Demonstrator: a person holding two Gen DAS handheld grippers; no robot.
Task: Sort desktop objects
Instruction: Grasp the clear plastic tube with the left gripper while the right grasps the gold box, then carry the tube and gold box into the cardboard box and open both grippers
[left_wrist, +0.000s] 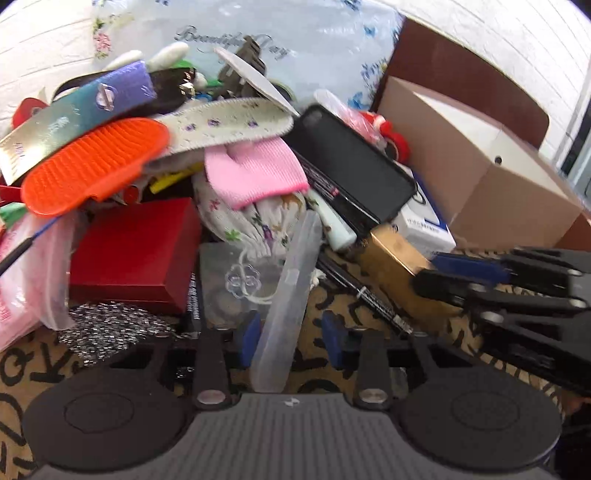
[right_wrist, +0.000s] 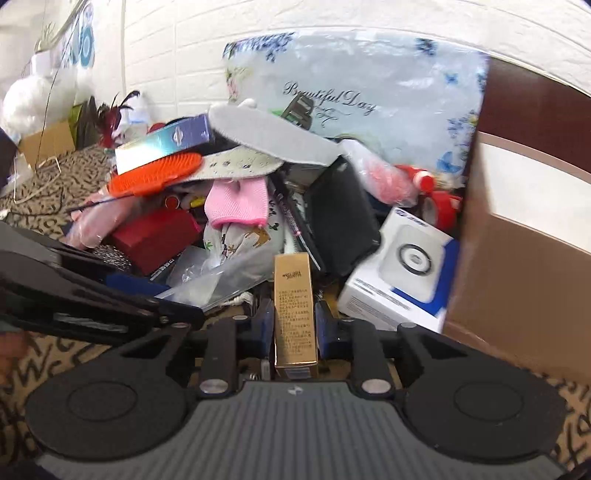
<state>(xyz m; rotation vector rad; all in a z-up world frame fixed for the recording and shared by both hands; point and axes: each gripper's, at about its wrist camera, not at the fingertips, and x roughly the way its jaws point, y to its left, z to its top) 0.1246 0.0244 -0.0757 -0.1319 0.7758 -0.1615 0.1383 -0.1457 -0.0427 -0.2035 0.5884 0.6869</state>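
A heap of desktop objects lies on a leopard-print cloth (left_wrist: 332, 306). In the left wrist view my left gripper (left_wrist: 291, 338) is open around a long clear plastic case (left_wrist: 286, 310); the pads stand apart from it on both sides. In the right wrist view my right gripper (right_wrist: 293, 325) has its blue pads against both sides of a slim gold box (right_wrist: 294, 314). The gold box (left_wrist: 397, 258) and my right gripper (left_wrist: 461, 275) also show in the left wrist view. My left gripper (right_wrist: 155, 291) shows at the left of the right wrist view.
The heap holds a red box (left_wrist: 133, 254), an orange brush (left_wrist: 92, 166), a pink knit piece (left_wrist: 255, 170), a black phone case (left_wrist: 351, 162) and a white and blue box (right_wrist: 399, 280). A brown cardboard box (left_wrist: 472, 166) stands at the right. A floral bag (right_wrist: 369, 96) leans behind.
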